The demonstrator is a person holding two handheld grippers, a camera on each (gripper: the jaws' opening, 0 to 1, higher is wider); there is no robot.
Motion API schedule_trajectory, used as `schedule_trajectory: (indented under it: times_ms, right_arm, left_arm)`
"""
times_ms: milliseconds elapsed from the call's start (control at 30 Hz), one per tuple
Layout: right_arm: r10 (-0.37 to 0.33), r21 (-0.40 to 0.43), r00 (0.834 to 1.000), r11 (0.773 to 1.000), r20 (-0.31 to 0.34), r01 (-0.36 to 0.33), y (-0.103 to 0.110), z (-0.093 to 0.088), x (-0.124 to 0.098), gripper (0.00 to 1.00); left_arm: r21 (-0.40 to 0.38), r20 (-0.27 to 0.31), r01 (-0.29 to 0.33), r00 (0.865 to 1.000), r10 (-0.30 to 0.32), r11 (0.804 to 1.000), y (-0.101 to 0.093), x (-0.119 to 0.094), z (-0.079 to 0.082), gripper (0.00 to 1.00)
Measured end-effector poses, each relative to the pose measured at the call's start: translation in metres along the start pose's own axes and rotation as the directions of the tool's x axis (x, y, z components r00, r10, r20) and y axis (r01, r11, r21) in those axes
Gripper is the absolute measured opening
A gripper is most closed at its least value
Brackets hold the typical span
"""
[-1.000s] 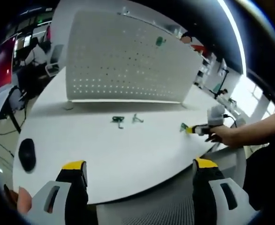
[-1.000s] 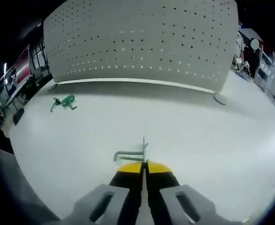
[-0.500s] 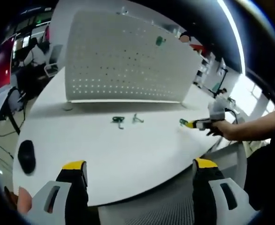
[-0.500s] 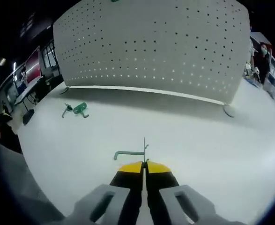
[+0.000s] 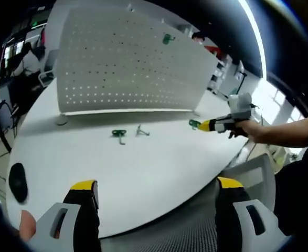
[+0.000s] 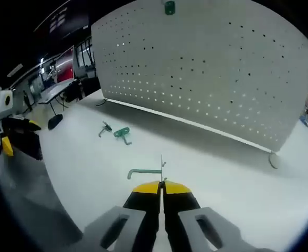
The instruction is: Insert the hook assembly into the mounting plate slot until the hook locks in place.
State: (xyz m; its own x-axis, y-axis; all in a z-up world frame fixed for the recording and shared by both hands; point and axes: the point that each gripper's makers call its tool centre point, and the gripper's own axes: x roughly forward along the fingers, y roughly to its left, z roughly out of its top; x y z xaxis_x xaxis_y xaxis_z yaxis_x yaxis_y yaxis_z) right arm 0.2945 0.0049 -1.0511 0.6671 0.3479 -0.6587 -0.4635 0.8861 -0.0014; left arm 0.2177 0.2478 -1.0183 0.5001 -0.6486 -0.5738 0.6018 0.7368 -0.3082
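The white perforated mounting plate point(image 5: 122, 68) point(image 6: 211, 79) stands upright at the back of the white table point(image 5: 143, 168). One green hook point(image 5: 168, 38) point(image 6: 169, 7) hangs near the plate's top edge. My right gripper point(image 6: 162, 184) point(image 5: 209, 125) is shut on a small green hook point(image 6: 146, 171) point(image 5: 194, 124), held in the air above the table, in front of the plate and apart from it. On the table lie a loose green hook point(image 5: 119, 134) point(image 6: 122, 133) and a grey hook point(image 5: 140, 130) point(image 6: 105, 128). Low at the table's near edge, my left gripper point(image 5: 156, 191) point(image 6: 14, 137) is open and holds nothing.
A black mouse point(image 5: 17, 181) lies at the table's left edge. The plate rests on small feet point(image 6: 273, 160). A person's arm point(image 5: 285, 134) reaches in from the right behind the right gripper. Desks and chairs stand beyond the table on the left.
The right gripper has risen off the table with the hook and swung to face the plate. The left gripper's view has shifted slightly; the loose hooks have stayed put.
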Motion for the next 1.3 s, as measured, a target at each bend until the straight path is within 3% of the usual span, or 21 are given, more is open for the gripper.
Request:
schedule_trajectory:
  times_ms: [67,167,333,500,567,633,667,700,767,833,900,1000,1033,1067,1233,1267,1300]
  right_arm:
    - [0.045,-0.073,0.999,0.996,-0.002,-0.045,0.014,0.01,-0.001,0.0]
    - [0.112,-0.121,0.994,0.986,-0.009,-0.113,0.035,0.022,-0.003,0.0]
    - [0.251,-0.229,0.965,0.938,-0.074,-0.261,0.08,0.03,-0.007,0.0]
    - [0.382,-0.328,0.909,0.848,-0.165,-0.416,0.122,0.029,-0.014,0.0]
    - [0.415,-0.353,0.885,0.812,-0.209,-0.464,0.134,0.026,-0.016,0.0]
    - [0.445,-0.35,0.855,0.782,-0.265,-0.515,0.143,0.019,-0.016,0.0]
    - [0.472,-0.368,0.834,0.749,-0.286,-0.55,0.151,0.017,-0.016,0.0]
    - [0.481,-0.366,0.82,0.736,-0.309,-0.57,0.155,0.014,-0.017,0.0]
    - [0.487,-0.39,0.81,0.712,-0.327,-0.585,0.162,0.014,-0.016,0.0]
    - [0.498,-0.396,0.789,0.684,-0.361,-0.613,0.169,0.011,-0.016,0.0]
    - [0.512,-0.407,0.765,0.649,-0.391,-0.643,0.177,0.008,-0.018,0.0]
    - [0.519,-0.423,0.744,0.614,-0.42,-0.667,0.185,0.006,-0.018,0.0]
    - [0.525,-0.433,0.727,0.585,-0.443,-0.686,0.189,0.003,-0.02,0.0]
    - [0.527,-0.435,0.721,0.576,-0.449,-0.692,0.191,0.003,-0.02,0.0]
    - [0.55,-0.434,0.659,0.495,-0.513,-0.752,0.204,-0.003,-0.025,0.0]
    - [0.55,-0.435,0.656,0.491,-0.517,-0.755,0.205,-0.002,-0.025,0.0]
    - [0.554,-0.444,0.647,0.471,-0.523,-0.762,0.207,-0.003,-0.025,0.0]
  left_arm:
    - [0.022,-0.02,0.013,1.0,-0.012,1.0,0.0,0.004,0.0,0.93]
    - [0.059,-0.037,0.037,0.999,-0.035,0.998,-0.001,0.011,0.001,0.94]
    - [0.143,-0.097,0.068,0.994,-0.054,0.987,0.005,0.022,-0.002,0.91]
    - [0.185,-0.112,0.108,0.99,-0.088,0.977,0.005,0.028,0.001,0.86]
    - [0.198,-0.126,0.132,0.986,-0.109,0.971,0.002,0.03,0.0,0.78]
    - [0.209,-0.152,0.166,0.979,-0.135,0.964,-0.003,0.032,-0.003,0.7]
    - [0.216,-0.158,0.174,0.977,-0.142,0.961,-0.005,0.033,-0.004,0.68]
    - [0.226,-0.165,0.186,0.975,-0.151,0.956,-0.007,0.034,-0.005,0.67]
    - [0.239,-0.177,0.205,0.97,-0.165,0.949,-0.012,0.037,-0.007,0.65]
    - [0.217,-0.202,0.259,0.955,-0.216,0.941,-0.022,0.038,-0.012,0.6]
    - [0.203,-0.211,0.272,0.95,-0.229,0.941,-0.027,0.039,-0.013,0.57]
    - [0.214,-0.223,0.299,0.942,-0.251,0.93,-0.035,0.041,-0.017,0.55]
    - [0.21,-0.232,0.31,0.937,-0.261,0.927,-0.038,0.041,-0.018,0.53]
    - [0.21,-0.24,0.319,0.933,-0.268,0.924,-0.04,0.042,-0.019,0.52]
    - [0.208,-0.268,0.354,0.917,-0.296,0.912,-0.05,0.043,-0.024,0.4]
    - [0.21,-0.277,0.361,0.913,-0.299,0.908,-0.05,0.043,-0.026,0.38]
    - [0.215,-0.288,0.371,0.908,-0.304,0.903,-0.052,0.042,-0.028,0.36]
